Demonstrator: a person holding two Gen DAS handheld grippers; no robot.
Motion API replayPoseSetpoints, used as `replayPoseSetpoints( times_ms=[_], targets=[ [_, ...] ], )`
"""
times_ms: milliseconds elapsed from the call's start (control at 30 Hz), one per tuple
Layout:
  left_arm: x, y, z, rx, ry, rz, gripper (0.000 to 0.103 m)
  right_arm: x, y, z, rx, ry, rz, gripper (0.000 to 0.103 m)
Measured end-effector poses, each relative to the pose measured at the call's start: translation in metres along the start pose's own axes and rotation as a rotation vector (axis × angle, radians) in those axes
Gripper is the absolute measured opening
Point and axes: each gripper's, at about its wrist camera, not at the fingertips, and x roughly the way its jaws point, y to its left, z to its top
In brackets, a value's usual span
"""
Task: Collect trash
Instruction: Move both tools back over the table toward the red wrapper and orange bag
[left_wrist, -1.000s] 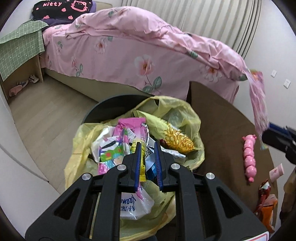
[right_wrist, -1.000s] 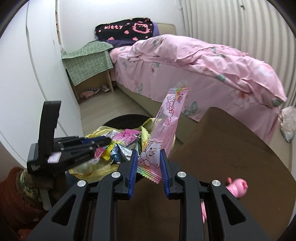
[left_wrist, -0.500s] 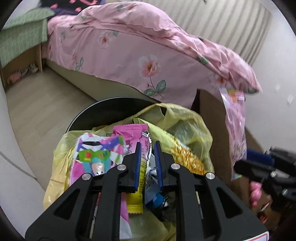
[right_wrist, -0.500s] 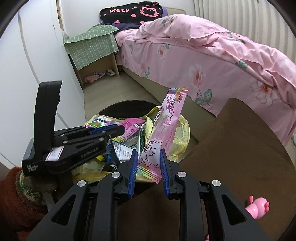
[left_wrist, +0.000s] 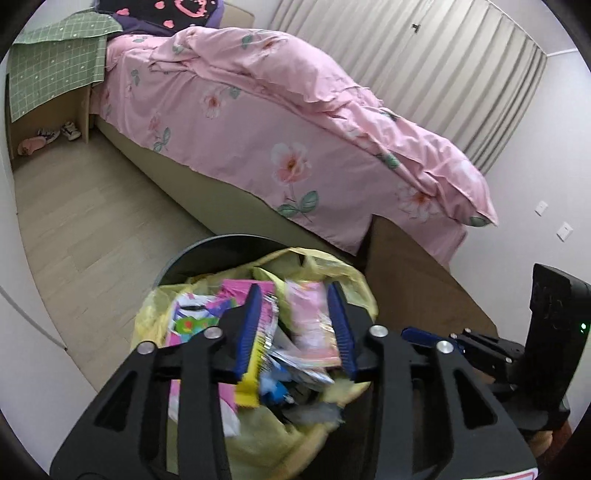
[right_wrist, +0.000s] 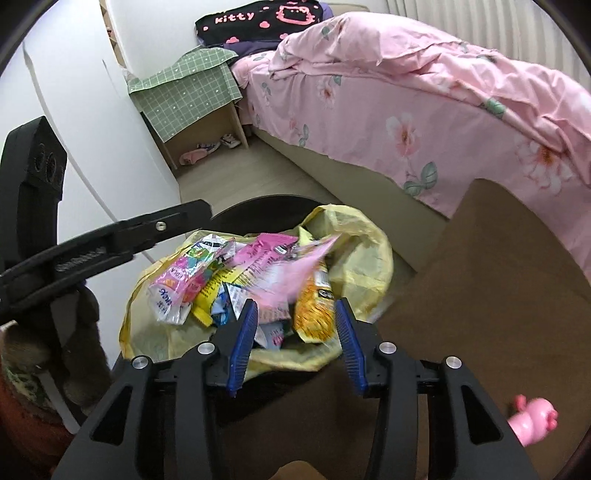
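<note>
Now we hover over the bag (right_wrist: 373, 254).
Our left gripper (left_wrist: 295, 325) and right gripper (right_wrist: 295, 334) are opening, nothing pinched; the pink wrapper (right_wrist: 291, 273) blurs.

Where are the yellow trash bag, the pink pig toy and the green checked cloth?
yellow trash bag (right_wrist: 373, 258), right wrist view, far rim.
pink pig toy (right_wrist: 533, 419), right wrist view, body.
green checked cloth (left_wrist: 51, 70), left wrist view, top face.

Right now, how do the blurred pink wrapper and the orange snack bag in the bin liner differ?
The pink wrapper is motion-blurred and slanted, apparently dropping onto the pile; the orange snack bag is sharp and lies settled. The pink wrapper is long and narrow; the orange snack bag is broader and crumpled. Both are over the yellow bin liner, ahead of the opening right tool.
</note>
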Motion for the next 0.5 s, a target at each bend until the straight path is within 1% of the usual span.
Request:
replayPoseSetpoints(
  times_ms=[67, 100, 133, 200, 300, 333, 400, 433, 500],
  targets=[
    [-0.009, -0.012, -0.005, 0.024, -0.006, -0.009, 0.047, -0.020, -0.008, -0.007, 0.014, -0.006, -0.054, 0.041],
    [-0.014, -0.019, -0.009, 0.036, -0.011, -0.015, 0.054, -0.034, -0.014, -0.012, 0.025, -0.014, -0.090, 0.041],
    [-0.020, -0.029, -0.015, 0.052, -0.016, -0.024, 0.057, -0.046, -0.019, -0.017, 0.035, -0.022, -0.115, 0.041],
    [-0.025, -0.046, -0.029, 0.083, -0.002, -0.047, 0.058, -0.077, -0.031, -0.032, 0.062, -0.054, -0.162, 0.041],
    [-0.026, -0.079, -0.060, 0.150, 0.064, -0.110, 0.058, -0.120, -0.049, -0.057, 0.105, -0.106, -0.218, 0.041],
    [-0.024, -0.096, -0.076, 0.191, 0.103, -0.152, 0.058, -0.135, -0.055, -0.070, 0.121, -0.127, -0.239, 0.041],
    [-0.022, -0.116, -0.095, 0.256, 0.151, -0.194, 0.058, -0.160, -0.064, -0.095, 0.152, -0.155, -0.282, 0.041],
    [-0.020, -0.132, -0.110, 0.317, 0.182, -0.218, 0.058, -0.172, -0.067, -0.110, 0.171, -0.169, -0.306, 0.041],
    [-0.021, -0.148, -0.125, 0.376, 0.200, -0.235, 0.058, -0.190, -0.073, -0.136, 0.208, -0.190, -0.347, 0.042]
  ],
)
